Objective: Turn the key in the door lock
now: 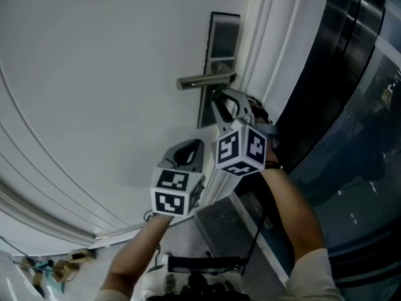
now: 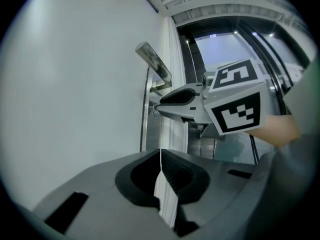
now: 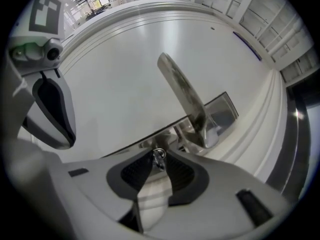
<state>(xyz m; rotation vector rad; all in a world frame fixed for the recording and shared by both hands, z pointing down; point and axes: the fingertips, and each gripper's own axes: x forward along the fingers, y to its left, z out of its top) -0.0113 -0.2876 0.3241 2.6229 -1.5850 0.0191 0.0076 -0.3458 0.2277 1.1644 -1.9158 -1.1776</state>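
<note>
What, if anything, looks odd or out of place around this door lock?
Nothing looks damaged: the lever handle, the lock plate and the key seem intact on the white door. The only stray things are small scraps lying low beside the door, too blurred to identify.

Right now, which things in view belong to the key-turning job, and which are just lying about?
Part of the job:
- key, pinched by the right tool
- lock plate on the white door
- door handle, just above the key

Not part of it:
- left tool, shut on nothing, away from the lock
- scraps on the floor
- dark glass panel beside the door
</note>
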